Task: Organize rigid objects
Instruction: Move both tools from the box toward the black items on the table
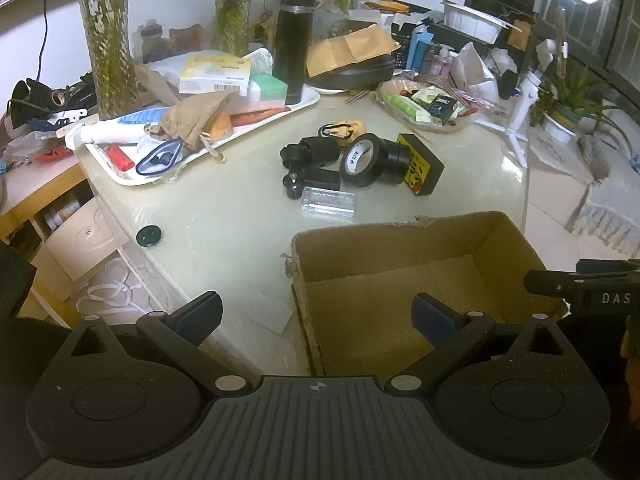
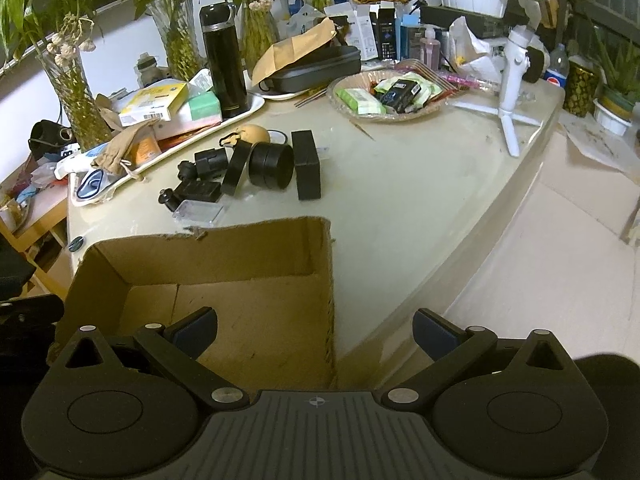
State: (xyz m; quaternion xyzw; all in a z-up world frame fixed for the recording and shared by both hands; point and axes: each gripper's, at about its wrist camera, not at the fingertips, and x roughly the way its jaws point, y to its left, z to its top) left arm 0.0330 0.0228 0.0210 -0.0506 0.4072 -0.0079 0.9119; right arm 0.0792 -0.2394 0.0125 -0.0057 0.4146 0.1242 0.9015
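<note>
Both grippers spread, holding nothing: left gripper [image 1: 316, 316] and right gripper [image 2: 316, 334] hover over the near cardboard box [image 1: 400, 280]. Beyond it on the worktop [image 1: 224, 208]: tape roll [image 1: 362, 160], clear case [image 1: 329, 201], black block [image 1: 420, 164]. "DAS" legible at right edge.

The left gripper [image 1: 316, 318] hangs with its jaws spread wide and nothing between them, above the near left wall of an empty cardboard box [image 1: 404, 276] on the counter [image 1: 224, 216]. Beyond the box lie a clear plastic case [image 1: 329, 202], a black tape roll [image 1: 362, 159] and a black-and-yellow block [image 1: 421, 163].
</note>
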